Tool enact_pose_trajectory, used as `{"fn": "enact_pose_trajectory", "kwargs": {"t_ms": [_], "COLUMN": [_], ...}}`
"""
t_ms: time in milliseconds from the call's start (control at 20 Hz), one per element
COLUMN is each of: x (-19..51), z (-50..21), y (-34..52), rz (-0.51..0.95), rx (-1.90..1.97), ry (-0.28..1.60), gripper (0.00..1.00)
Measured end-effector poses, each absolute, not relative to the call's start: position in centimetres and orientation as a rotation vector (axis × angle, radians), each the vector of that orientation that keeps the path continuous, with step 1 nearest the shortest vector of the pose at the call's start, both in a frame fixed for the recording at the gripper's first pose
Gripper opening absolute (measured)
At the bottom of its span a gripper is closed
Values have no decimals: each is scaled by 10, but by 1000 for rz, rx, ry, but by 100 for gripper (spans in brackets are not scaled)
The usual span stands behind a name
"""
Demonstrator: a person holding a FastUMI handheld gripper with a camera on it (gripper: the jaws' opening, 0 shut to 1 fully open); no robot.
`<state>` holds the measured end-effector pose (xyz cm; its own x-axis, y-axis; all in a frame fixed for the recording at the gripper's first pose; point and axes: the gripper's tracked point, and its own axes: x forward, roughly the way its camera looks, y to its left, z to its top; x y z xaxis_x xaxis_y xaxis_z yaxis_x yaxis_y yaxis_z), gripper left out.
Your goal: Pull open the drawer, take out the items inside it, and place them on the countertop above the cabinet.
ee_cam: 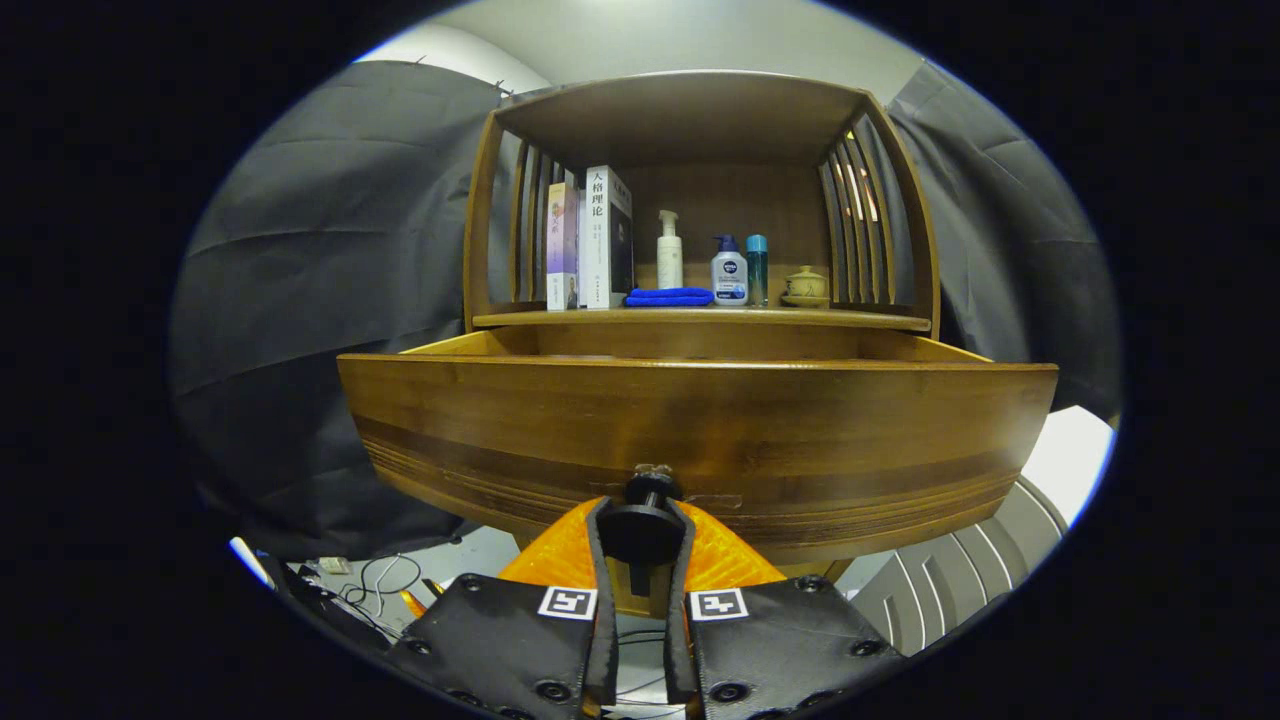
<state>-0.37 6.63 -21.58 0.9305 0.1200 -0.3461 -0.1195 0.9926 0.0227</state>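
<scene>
Gripper (641, 530) closed on the small dark round knob (645, 515) at the lower middle of the brown wooden drawer front (700, 420), both fingers pressing on it. Drawer already pulled well out under the shelf edge; inside hidden. Better to pull straight, level, slowly, then release the knob.

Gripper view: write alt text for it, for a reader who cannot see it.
The gripper has its two fingers closed on the dark knob of a wooden drawer, which stands pulled out from the cabinet. On the countertop above sit two upright books, a folded blue cloth, three bottles and a small lidded pot.
</scene>
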Motion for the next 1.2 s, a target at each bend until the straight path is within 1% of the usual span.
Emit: {"fn": "enact_pose_trajectory", "kwargs": {"t_ms": [600,750,1000,1200], "x": [-53,-56,-58,-55], "z": [-221,-222,-217,-169], "y": [77,78,81,82], "rz": [195,199,226,282], "rx": [-13,-17,18,-8], "ry": [392,393,388,270], "gripper": [20,20,37,76]}}
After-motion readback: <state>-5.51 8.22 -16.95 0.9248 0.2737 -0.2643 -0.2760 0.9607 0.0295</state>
